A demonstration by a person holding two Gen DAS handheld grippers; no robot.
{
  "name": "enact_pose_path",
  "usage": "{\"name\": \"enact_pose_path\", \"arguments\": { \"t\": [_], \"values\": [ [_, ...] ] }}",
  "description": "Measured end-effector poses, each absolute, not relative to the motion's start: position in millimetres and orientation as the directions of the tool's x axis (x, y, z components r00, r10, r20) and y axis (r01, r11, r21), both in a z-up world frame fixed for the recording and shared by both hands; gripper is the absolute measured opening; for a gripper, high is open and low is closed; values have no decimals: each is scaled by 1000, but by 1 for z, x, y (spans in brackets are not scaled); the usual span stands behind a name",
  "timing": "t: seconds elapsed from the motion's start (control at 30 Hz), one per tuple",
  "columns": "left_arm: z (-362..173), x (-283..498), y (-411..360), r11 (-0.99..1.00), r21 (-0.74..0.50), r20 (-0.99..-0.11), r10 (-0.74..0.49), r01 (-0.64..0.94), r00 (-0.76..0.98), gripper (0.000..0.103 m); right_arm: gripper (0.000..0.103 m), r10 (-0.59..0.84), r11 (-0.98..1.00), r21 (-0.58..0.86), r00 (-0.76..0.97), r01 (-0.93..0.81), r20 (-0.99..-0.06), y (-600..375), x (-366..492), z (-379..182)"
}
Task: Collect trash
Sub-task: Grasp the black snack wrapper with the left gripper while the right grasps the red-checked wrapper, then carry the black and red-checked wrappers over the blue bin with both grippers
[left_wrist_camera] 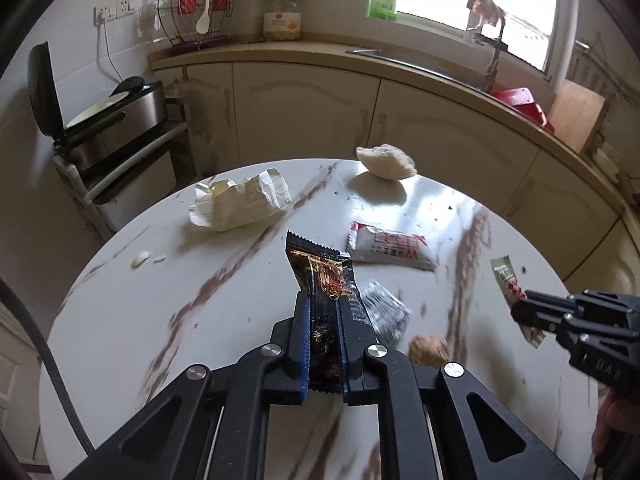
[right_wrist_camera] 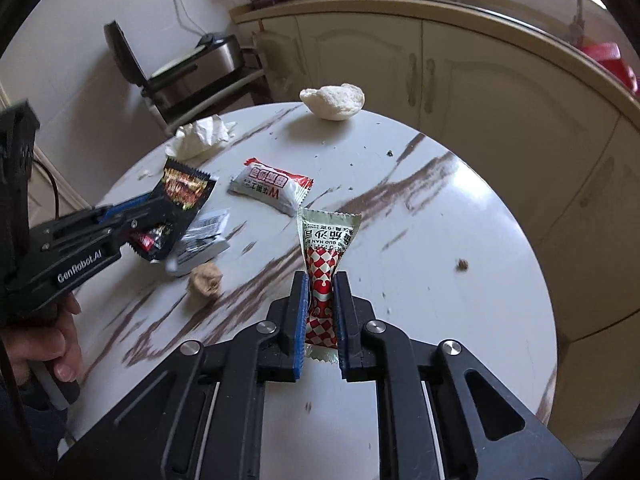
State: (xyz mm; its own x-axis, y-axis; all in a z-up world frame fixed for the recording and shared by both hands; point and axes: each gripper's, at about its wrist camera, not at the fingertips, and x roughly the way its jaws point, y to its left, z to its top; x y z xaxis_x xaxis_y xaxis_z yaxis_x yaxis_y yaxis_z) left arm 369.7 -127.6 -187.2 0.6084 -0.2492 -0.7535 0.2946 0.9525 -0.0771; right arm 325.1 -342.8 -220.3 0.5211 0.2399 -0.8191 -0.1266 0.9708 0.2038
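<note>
My left gripper (left_wrist_camera: pixel 323 304) is shut on a black and gold snack wrapper (left_wrist_camera: pixel 320 270), held just above the round marble table (left_wrist_camera: pixel 120 320); the same gripper (right_wrist_camera: pixel 160 204) and wrapper (right_wrist_camera: pixel 184 190) show at the left of the right wrist view. My right gripper (right_wrist_camera: pixel 320 280) is shut on a red and white checked sauce packet (right_wrist_camera: pixel 326 248). That packet (left_wrist_camera: pixel 506 280) also sticks out of the right gripper (left_wrist_camera: pixel 520 314) in the left wrist view.
On the table lie a white and red packet (right_wrist_camera: pixel 272 188), crumpled lined paper (left_wrist_camera: pixel 240 202), a white puffed piece (right_wrist_camera: pixel 334 102), a silver-grey wrapper (left_wrist_camera: pixel 386 310), a brown lump (right_wrist_camera: pixel 206 278) and crumbs. Cream kitchen cabinets (left_wrist_camera: pixel 312 108) curve behind. A hand (right_wrist_camera: pixel 44 340) holds the left gripper.
</note>
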Motion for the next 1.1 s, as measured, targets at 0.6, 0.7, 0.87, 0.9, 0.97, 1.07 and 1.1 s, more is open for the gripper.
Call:
{"name": "enact_pose_path", "arguments": {
  "t": [0.6, 0.7, 0.87, 0.9, 0.97, 1.07, 1.1],
  "values": [
    [-106, 197, -241, 854, -35, -674, -404, 519, 619, 7, 12, 230, 962, 270, 614, -28, -755, -426, 211, -179],
    [-104, 178, -271, 821, -41, -674, -443, 569, 590, 7, 12, 200, 963, 269, 627, 15, -752, -454, 186, -176],
    [-114, 145, -331, 747, -67, -696, -510, 661, 506, 8, 13, 143, 954, 276, 626, 120, -767, -511, 146, -187],
    [-118, 137, -343, 732, -72, -705, -518, 678, 485, 8, 13, 130, 949, 278, 619, 149, -774, -524, 138, -193],
    [-127, 133, -362, 711, -83, -720, -527, 699, 451, 8, 13, 112, 940, 281, 602, 193, -790, -545, 125, -207],
    [-141, 122, -386, 680, -94, -743, -534, 727, 403, 8, 13, 101, 922, 292, 570, 254, -815, -572, 111, -232],
    [-145, 120, -393, 671, -94, -750, -534, 735, 391, 8, 13, 102, 914, 299, 557, 274, -824, -582, 107, -242]
  ]
}}
